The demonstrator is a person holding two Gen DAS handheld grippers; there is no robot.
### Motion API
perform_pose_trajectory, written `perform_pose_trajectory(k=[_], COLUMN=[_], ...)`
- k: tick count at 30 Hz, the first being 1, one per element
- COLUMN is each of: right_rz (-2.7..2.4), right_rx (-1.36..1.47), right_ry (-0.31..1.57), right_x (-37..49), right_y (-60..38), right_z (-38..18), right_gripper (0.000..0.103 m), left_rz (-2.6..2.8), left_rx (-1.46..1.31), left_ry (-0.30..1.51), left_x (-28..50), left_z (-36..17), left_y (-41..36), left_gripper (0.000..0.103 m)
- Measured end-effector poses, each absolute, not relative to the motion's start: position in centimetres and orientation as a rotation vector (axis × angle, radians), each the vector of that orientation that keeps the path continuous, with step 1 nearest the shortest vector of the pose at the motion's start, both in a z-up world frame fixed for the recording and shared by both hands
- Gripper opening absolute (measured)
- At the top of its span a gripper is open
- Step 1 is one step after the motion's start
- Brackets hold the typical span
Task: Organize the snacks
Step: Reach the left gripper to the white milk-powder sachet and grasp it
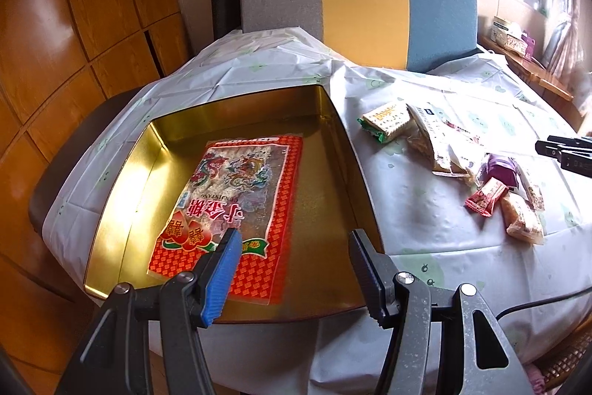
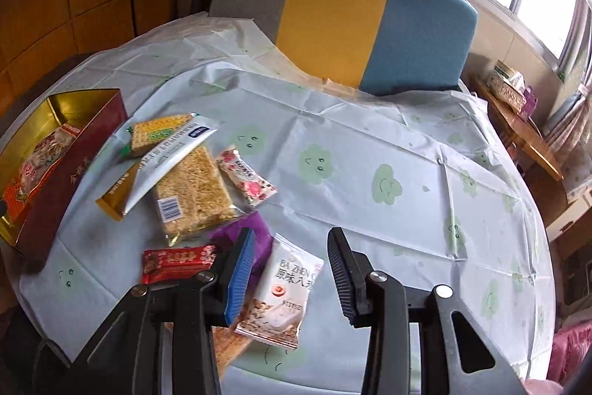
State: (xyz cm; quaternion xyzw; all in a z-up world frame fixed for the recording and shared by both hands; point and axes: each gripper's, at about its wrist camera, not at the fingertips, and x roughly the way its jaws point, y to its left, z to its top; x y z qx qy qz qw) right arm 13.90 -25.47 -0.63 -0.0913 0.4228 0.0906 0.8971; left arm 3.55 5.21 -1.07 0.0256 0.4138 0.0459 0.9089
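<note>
Left claw (image 1: 292, 239) is hovering over the near end of the gold tin (image 1: 122, 195), jaws apart, holding nothing; the red dragon-print bag (image 1: 240, 195) is already lying flat inside it. Right claw (image 2: 292, 247) is hanging over the loose pile on the counter (image 2: 370, 136), jaws part open and empty, with the white nut-bar packet (image 2: 285, 295) sitting just under and between them. Looks like the step in hand is picking that packet, going by where the claw is pointing. To do it well: be dropping straight onto the packet's middle, be pinching across the narrow width, not the crimped end, and be keeping the blue finger clear of the purple packet (image 2: 255, 228) touching its left edge. The red candy wrapper (image 2: 177, 261) is lying just left of that; the rice-crisp block (image 2: 196, 191), cracker pack (image 2: 159, 132), long white sachet (image 2: 174, 154) and floral candy (image 2: 248, 176) are sitting further back, between claw and tin. Plenty of floor space is showing in the tin right of the bag. Surface is a thin creased plastic cloth with green smiley clouds, so it's likely sliding or bunching if dragged. Room: grey-yellow-blue chair back (image 2: 333, 13) opposite, wood panelling left, bright curtained window right.
</note>
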Motion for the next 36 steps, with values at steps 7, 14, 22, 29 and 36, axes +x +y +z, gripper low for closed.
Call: perform_pose_trajectory(k=[7, 14, 22, 29, 36], right_rz=[0.160, 0.154, 0.139, 0.123, 0.113], right_rx=[-0.117, -0.110, -0.086, -0.062, -0.044], right_ry=[0.941, 0.946, 0.951, 0.949, 0.952], right_x=[14.9, 15.0, 15.1, 15.2, 15.2], right_y=[-27.0, -27.0, -27.4, -27.9, -28.2], right_z=[-1.5, -1.4, -1.3, -1.1, -1.0], right_gripper=[0.041, 0.041, 0.041, 0.041, 0.041], left_rz=[0.050, -0.006, -0.062, -0.128, -0.195], left_rx=[0.071, 0.106, 0.083, 0.044, 0.068], left_ry=[0.869, 0.885, 0.912, 0.936, 0.947], left_x=[4.7, 5.9, 8.0, 11.3, 15.9], left_z=[-1.0, -1.1, -1.0, -0.1, -0.3], left_y=[3.3, 1.0, 0.0, -1.5, -5.3], left_gripper=[0.061, 0.061, 0.060, 0.054, 0.061])
